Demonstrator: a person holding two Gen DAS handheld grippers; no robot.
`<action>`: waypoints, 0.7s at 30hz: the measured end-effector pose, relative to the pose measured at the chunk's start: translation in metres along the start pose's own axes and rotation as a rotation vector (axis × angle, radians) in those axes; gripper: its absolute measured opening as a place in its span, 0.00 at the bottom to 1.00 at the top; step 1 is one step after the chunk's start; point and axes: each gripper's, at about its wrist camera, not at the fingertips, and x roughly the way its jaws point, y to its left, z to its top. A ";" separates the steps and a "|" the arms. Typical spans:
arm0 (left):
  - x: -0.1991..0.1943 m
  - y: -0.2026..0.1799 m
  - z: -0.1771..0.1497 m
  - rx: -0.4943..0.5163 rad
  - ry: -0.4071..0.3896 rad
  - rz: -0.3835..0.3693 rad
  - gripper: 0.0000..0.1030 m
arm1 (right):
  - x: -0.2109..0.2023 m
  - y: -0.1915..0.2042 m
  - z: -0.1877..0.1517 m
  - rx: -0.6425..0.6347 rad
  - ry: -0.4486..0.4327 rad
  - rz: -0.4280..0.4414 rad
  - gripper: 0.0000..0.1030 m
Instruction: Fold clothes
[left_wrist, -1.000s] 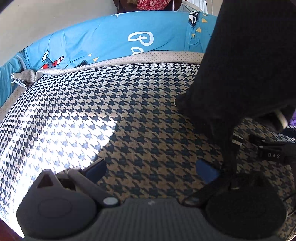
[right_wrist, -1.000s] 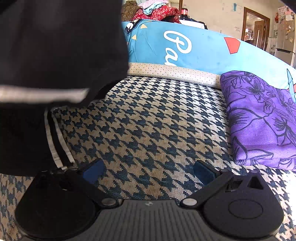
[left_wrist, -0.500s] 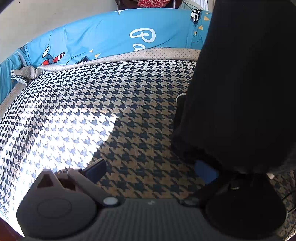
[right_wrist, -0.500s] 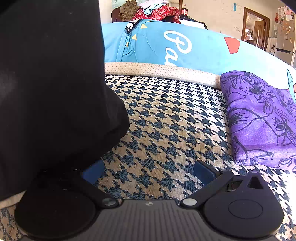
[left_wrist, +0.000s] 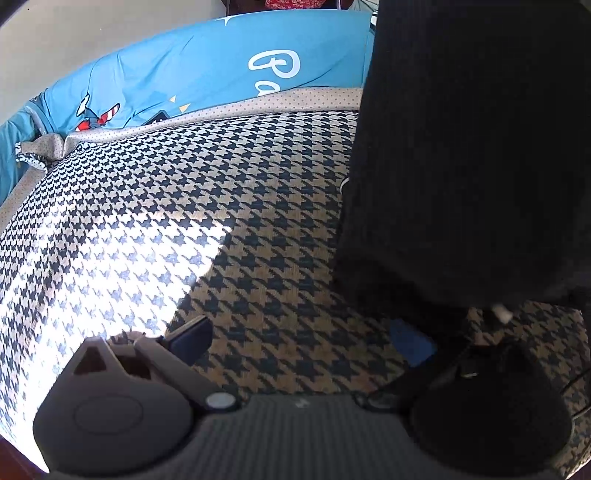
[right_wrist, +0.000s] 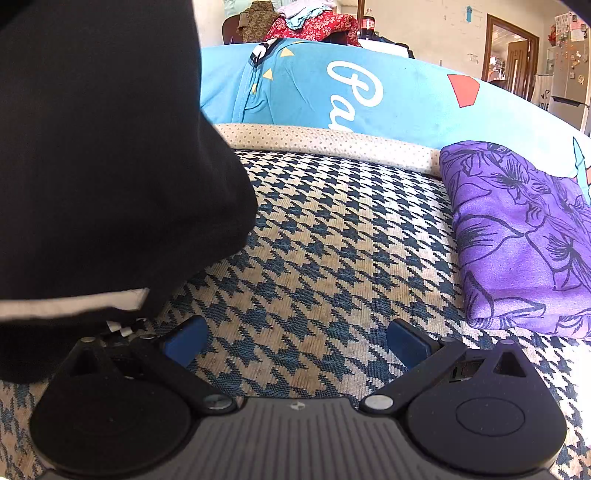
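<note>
The black garment (left_wrist: 472, 147) hangs between the two grippers, down to the checked bed cover (left_wrist: 221, 206). From the left wrist it fills the right side; from the right wrist it fills the left. The left gripper (left_wrist: 301, 338) has its fingers spread apart, and so does the right gripper (right_wrist: 295, 338) — neither is pinching cloth. The garment drapes over the inner side of each.

I think the step is to lay it flat. Lower it slowly, smooth out the bumps, and line up the white stripe (right_wrist: 70, 304) edge — away from the folded purple cloth (right_wrist: 517, 236).
</note>
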 end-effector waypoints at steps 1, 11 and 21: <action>0.000 0.000 0.000 0.000 -0.002 -0.001 1.00 | 0.000 0.000 0.000 -0.001 0.000 0.000 1.00; 0.002 -0.006 0.000 0.016 0.008 -0.006 1.00 | -0.001 0.001 0.001 0.000 0.000 0.000 1.00; 0.006 -0.008 0.001 0.005 0.031 -0.002 1.00 | 0.000 0.001 0.001 0.000 0.000 0.000 1.00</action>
